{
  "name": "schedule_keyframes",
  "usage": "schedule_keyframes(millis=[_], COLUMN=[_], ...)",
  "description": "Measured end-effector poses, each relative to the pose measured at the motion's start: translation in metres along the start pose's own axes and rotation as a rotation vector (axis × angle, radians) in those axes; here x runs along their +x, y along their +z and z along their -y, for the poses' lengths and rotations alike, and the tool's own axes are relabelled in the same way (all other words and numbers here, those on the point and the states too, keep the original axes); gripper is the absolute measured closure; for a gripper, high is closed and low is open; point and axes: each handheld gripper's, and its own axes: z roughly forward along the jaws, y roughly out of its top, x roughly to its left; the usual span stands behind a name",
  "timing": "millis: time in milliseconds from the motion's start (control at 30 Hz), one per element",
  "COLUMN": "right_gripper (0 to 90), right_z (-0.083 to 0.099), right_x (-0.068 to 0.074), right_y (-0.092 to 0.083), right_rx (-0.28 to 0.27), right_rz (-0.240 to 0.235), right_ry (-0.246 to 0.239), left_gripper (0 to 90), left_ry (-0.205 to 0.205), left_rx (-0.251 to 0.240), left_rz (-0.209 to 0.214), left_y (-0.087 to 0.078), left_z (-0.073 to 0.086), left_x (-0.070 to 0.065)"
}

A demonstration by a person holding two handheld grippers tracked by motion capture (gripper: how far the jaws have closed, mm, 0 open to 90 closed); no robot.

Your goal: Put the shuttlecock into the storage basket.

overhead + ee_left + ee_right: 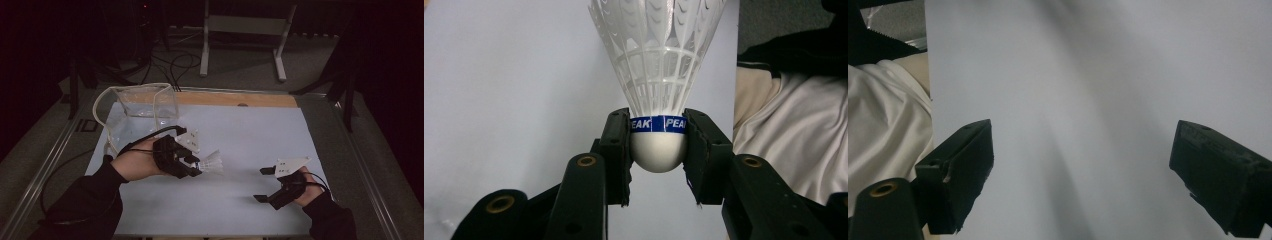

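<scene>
Shuttlecock (pixel 658 90) clamped; clear container (pixel 141 102) behind, probably unobstructed.

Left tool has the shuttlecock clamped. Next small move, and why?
Probably carry it toward the clear container behind the left tool. The jaws grip the shuttlecock at its white cork, skirt pointing away, so the hold looks firm. The container's top is open; the right tool sits open and idle.

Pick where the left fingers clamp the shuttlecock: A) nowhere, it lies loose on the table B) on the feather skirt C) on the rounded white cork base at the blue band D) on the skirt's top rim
C: in the left gripper view both fingers press on the shuttlecock at its white cork base, level with the blue band, with the skirt free beyond them.
</scene>
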Motion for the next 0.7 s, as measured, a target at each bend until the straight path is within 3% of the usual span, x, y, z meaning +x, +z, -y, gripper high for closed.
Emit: schedule_keyframes(millis=[400, 700], right_gripper=[10.6, 10.6], right_z=[0.012, 0.018], right_x=[0.001, -0.001], right_y=[0.001, 0.0], right_rx=[-0.034, -0.066], right_rz=[0.005, 0.002], right_ry=[0.02, 0.029], left_gripper=[66.7, 66.7], left_ry=[-0.023, -0.057], left_rx=[-0.035, -0.042], left_rz=[-0.027, -0.052], left_y=[-0.025, -0.047], left_z=[0.005, 0.017], left_x=[0.004, 0.009])
